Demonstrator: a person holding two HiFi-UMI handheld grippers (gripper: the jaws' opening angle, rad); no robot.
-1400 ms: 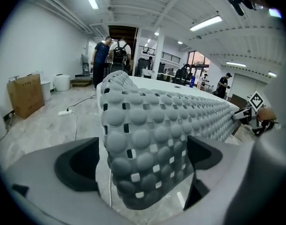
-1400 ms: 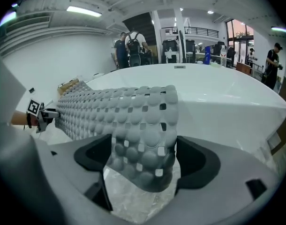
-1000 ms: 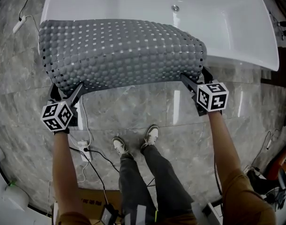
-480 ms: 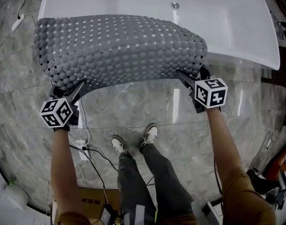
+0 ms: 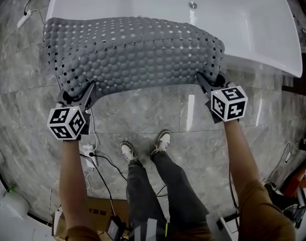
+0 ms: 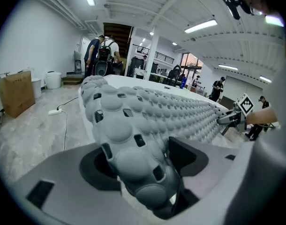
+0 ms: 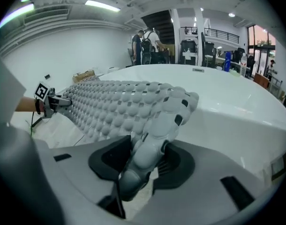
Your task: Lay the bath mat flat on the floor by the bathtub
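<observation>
A grey bubble-textured bath mat (image 5: 133, 51) hangs stretched between my two grippers, above the marble floor (image 5: 143, 119) and overlapping the near rim of the white bathtub (image 5: 243, 19). My left gripper (image 5: 88, 92) is shut on the mat's near-left corner (image 6: 133, 172). My right gripper (image 5: 203, 82) is shut on the near-right corner (image 7: 138, 163). The mat's far edge droops over the tub rim. In the left gripper view the mat (image 6: 157, 116) runs across to the other gripper's marker cube (image 6: 244, 104).
A white power strip (image 5: 87, 149) and black cables (image 5: 105, 177) lie on the floor by the person's shoes (image 5: 145, 147). Another cable and plug (image 5: 25, 16) lie at the far left. A cardboard box (image 6: 14, 90) and several people (image 6: 101, 55) stand farther off.
The mat and both grippers have shifted slightly right and toward me. Both corners stay clamped, now twisted more in the jaws.
</observation>
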